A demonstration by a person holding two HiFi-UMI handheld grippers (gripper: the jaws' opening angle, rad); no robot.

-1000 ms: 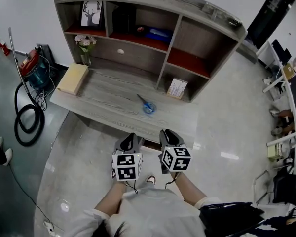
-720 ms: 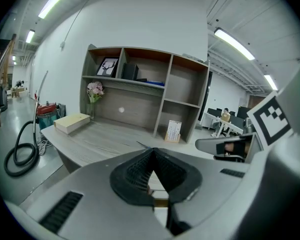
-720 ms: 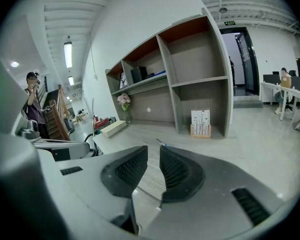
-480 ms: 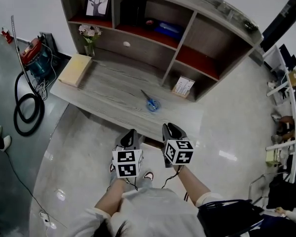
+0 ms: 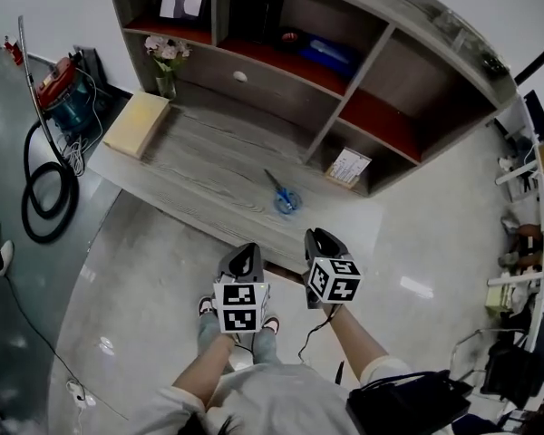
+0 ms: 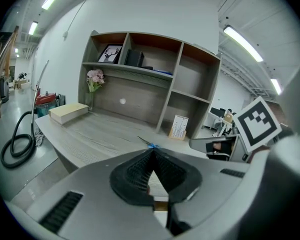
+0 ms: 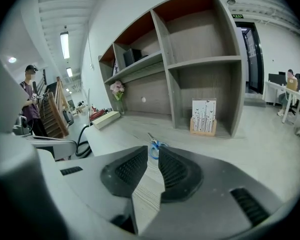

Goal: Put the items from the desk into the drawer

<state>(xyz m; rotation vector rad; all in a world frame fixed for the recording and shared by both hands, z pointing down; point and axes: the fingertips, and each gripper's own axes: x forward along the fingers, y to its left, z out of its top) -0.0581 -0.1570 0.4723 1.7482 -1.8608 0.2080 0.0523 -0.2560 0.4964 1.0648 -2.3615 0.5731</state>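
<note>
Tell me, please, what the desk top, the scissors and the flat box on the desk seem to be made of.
Desk top: grey wood-look board, matte, with even streaked grain; probably laminate rather than solid wood.
Scissors: blue handles, likely plastic; thin grey blades, likely metal.
Flat box: pale tan, matte, plain faces; cardboard or light wood, I cannot tell which.

Long ceiling strip lamps [image 6: 242, 43] light the room brightly and evenly, leaving only soft shadows. The glossy pale grey floor [image 5: 154, 270] carries white glare patches. The wide-angle lenses bend the grey wooden shelf unit [image 5: 408, 62] towards the picture edges. Both gripper views have black vignetted corners and a blurred foreground.
</note>
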